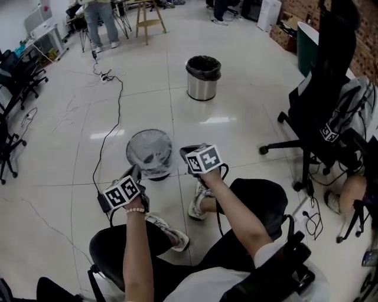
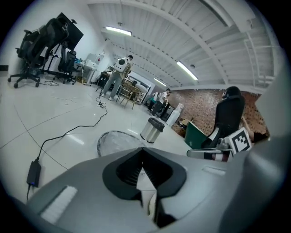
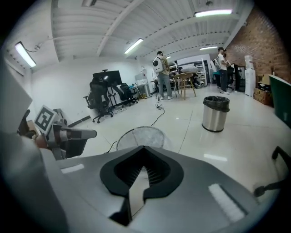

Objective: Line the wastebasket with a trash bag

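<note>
Wastebasket (image 1: pixel 149 154) sits on the floor (image 1: pixel 236 118) right by the person's shoes (image 1: pixel 199 203), with the left gripper (image 1: pixel 135 172) and right gripper (image 1: pixel 186 153) held near it, both with jaws pressed together.

I am sitting in a large open lab or office hall: glossy white tiled floor (image 1: pixel 248 112), black wheeled office chairs (image 3: pixel 102 98), a red brick wall (image 3: pixel 259 45), long ceiling tube lamps (image 3: pixel 211 13).
</note>
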A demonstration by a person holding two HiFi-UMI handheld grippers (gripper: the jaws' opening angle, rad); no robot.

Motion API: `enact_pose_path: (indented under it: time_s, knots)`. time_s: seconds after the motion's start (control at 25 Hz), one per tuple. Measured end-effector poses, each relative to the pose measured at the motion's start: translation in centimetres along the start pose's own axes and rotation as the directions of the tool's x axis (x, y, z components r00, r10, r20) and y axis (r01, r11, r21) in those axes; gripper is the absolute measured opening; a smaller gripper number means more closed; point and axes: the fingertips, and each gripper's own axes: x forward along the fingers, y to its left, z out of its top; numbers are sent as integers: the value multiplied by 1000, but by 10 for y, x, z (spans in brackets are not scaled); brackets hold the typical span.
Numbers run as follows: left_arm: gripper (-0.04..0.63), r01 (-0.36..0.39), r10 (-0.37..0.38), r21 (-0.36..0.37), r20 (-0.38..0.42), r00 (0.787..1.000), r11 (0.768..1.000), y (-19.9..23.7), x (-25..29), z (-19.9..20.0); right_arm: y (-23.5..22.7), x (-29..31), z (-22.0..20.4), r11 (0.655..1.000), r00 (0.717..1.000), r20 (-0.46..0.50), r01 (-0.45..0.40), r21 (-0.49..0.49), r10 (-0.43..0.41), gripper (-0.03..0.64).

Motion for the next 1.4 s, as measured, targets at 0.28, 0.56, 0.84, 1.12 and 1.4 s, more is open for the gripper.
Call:
enact_pose_path:
  time_s: [0.28,0.56,0.84,1.12,1.4]
  knots:
    - [11,-35,37,48,-42,998,998,-6,5,-18,-5,-3,-32,997,999,-7,-37,75,38,0]
    - [11,-61,62,23,-44,997,998,-2,5,-27,-3,-6,-28,999,1000,-1,-31,14,31,0]
    - [11,-66,67,23,-43,997,998,0,9,-25,-13,-4,-32,998,999,6,-32,50,31,0]
    - [11,-67,68,26,-51,996,997,1,18,-24,-13,0,-27,998,999,11,-45,32,45,0]
    - [11,-67,67,14,-43,997,998,3,26,-18,-16,4,-19,999,999,11,-48,26,47,0]
